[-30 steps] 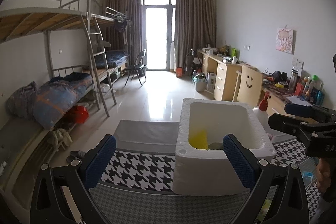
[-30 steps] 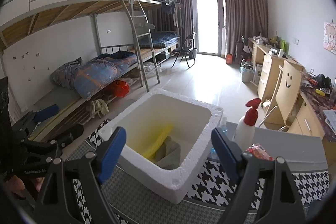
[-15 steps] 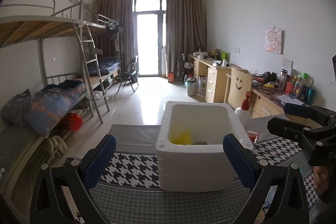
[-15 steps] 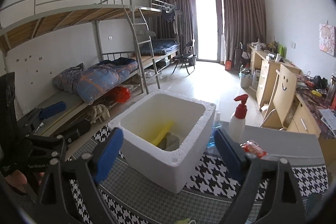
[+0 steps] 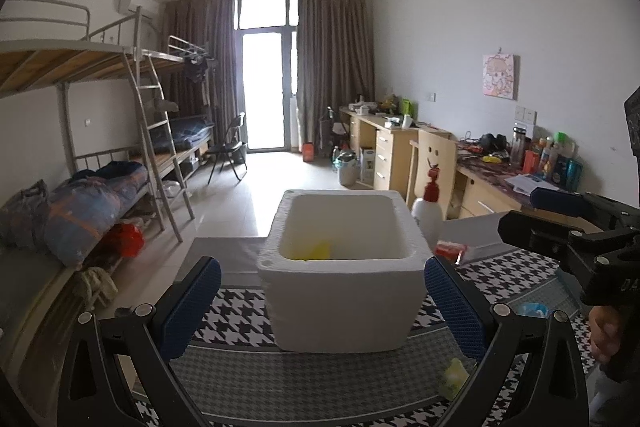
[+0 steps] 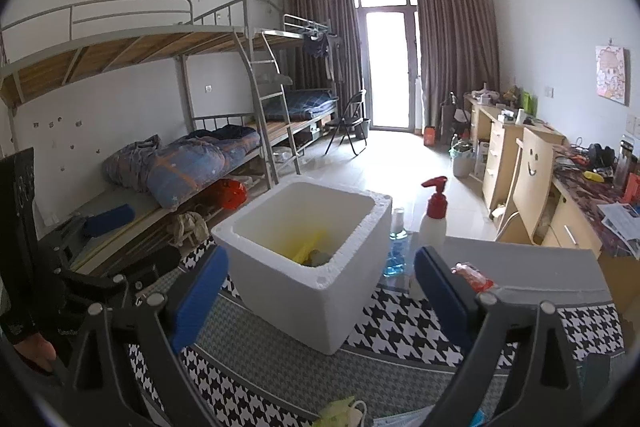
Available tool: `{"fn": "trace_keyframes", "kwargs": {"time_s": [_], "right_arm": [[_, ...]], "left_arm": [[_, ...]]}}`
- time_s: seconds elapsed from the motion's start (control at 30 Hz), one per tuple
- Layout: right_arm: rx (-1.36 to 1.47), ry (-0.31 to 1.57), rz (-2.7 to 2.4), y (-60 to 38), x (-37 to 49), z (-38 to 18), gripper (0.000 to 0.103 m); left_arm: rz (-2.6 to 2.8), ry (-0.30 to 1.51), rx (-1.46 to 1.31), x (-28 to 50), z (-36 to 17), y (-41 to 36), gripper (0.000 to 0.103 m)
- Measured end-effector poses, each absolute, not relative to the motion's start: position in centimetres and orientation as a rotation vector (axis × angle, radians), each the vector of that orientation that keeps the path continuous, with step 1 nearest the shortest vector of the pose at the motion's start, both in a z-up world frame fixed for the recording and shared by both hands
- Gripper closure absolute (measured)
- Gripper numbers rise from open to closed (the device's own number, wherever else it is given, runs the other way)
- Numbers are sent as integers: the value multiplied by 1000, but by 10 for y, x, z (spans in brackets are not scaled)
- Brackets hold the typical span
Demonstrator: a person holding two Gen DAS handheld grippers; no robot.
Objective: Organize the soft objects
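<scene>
Left wrist view: left gripper (image 5: 322, 291) with fingers (image 5: 192, 301) spread wide, holding nothing, hovering above the counter (image 5: 256, 367) with its houndstooth cloth. Straight ahead at 12 o'clock, white foam box (image 5: 340, 291) standing upright on the cloth; inside, at the bottom, a yellow soft piece (image 5: 316, 251) partly seen. Behind the box at 1 o'clock, white spray bottle (image 5: 427, 209) with red head, and just beside it a red packet (image 5: 450, 249). At 5 o'clock, near the right finger, small yellow-green soft piece (image 5: 454, 379) lying on the cloth. At 3 o'clock, right gripper (image 5: 568, 227) in side view.

Right wrist view: right gripper (image 6: 320, 297) also spread wide and empty. Box at 12 o'clock, yellow piece and a grey soft piece (image 6: 318, 257) together in it. At 1 o'clock, blue-liquid bottle (image 6: 396, 247) touching the box side. At 6 o'clock, at the bottom edge, yellow-green piece beside something with a white strap (image 6: 358, 409); cannot tell what exactly.
</scene>
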State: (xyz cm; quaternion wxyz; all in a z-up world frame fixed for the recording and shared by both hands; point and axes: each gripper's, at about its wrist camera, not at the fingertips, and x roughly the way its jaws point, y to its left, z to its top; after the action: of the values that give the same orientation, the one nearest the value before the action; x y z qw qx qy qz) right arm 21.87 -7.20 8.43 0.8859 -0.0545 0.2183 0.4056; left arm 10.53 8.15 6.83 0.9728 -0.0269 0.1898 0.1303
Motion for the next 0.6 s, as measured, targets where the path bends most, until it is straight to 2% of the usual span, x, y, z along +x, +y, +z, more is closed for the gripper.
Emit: {"fn": "trace_keyframes", "kwargs": {"time_s": [0.6], "right_arm": [[-74, 383, 751, -120, 195, 80, 6]], "left_arm": [[172, 385, -59, 102, 60, 51, 1]]}}
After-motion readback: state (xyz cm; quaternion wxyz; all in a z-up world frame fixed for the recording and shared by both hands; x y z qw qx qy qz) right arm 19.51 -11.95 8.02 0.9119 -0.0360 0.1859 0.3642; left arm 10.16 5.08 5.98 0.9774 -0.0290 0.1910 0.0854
